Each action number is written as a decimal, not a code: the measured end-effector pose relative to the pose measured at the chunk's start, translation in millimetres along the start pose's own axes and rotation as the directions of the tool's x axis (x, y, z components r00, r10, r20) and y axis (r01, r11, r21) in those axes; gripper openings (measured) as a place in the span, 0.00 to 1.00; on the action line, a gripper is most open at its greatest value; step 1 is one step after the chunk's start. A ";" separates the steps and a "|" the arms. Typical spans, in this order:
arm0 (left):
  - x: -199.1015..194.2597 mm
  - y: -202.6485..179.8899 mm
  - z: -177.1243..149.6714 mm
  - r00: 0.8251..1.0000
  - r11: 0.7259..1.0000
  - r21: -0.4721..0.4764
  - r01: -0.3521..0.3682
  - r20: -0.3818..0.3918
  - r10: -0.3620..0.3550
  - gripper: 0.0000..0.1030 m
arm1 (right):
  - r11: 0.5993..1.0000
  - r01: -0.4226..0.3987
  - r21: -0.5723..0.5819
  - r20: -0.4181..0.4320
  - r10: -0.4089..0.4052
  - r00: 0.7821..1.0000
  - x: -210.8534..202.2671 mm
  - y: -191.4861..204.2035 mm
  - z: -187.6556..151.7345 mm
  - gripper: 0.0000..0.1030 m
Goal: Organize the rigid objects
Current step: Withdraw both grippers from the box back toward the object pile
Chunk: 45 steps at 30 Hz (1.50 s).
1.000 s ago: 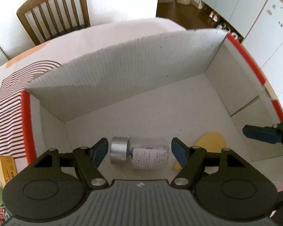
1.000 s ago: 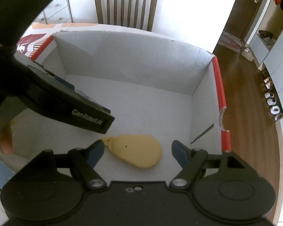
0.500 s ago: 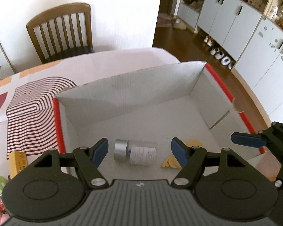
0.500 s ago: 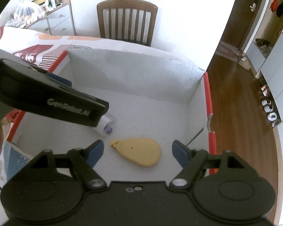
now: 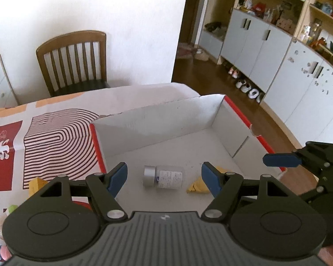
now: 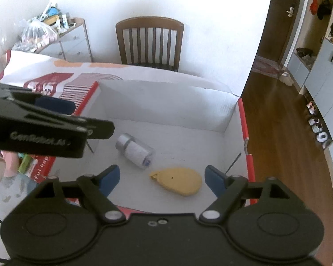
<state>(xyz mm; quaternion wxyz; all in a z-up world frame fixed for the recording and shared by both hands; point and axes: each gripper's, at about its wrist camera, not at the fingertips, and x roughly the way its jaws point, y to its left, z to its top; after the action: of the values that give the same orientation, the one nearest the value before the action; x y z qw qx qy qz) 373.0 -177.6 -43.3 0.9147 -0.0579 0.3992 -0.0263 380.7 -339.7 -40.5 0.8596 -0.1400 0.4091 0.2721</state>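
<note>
Low in the middle of both frames, a jar (image 5: 163,176) is lying on its side on the floor of a white box (image 5: 166,119), silver cap toward the left, with a yellow piece (image 6: 178,180) lying just beside it, apart from it. Above them the left hand-held gripper (image 5: 164,176) is hovering with its jaws spread and nothing between the pads. Its black body is crossing the left of the right wrist view, hiding part of the box's red edge. The right hand-held gripper (image 6: 162,177) is opening its jaws over the yellow piece, gripping nothing. Around the box, a patterned cloth is covering the counter (image 5: 55,133), and a wooden chair (image 6: 149,42) is standing behind.
</note>
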 end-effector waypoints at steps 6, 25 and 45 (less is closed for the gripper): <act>-23.0 8.4 -13.6 0.999 0.999 0.037 0.024 0.044 -0.025 0.71 | 0.999 0.001 0.034 0.024 -0.002 1.000 -14.1 11.0 -6.9 0.84; -94.6 66.9 -64.5 0.988 0.996 0.045 0.079 0.129 -0.084 0.73 | 0.994 -0.018 0.111 0.135 0.003 0.991 -53.5 77.4 -32.3 0.94; -147.4 163.5 -149.6 0.983 0.998 -0.059 -0.029 0.178 0.039 0.80 | 0.982 -0.147 0.116 0.211 0.121 0.970 -57.8 170.0 -51.9 1.00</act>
<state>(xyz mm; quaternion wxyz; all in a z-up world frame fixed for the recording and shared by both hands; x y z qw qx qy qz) 163.4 -14.2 -57.9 0.9451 -0.0787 0.3170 0.0060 219.3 -246.1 -30.9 0.8838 -0.0267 0.3449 0.3150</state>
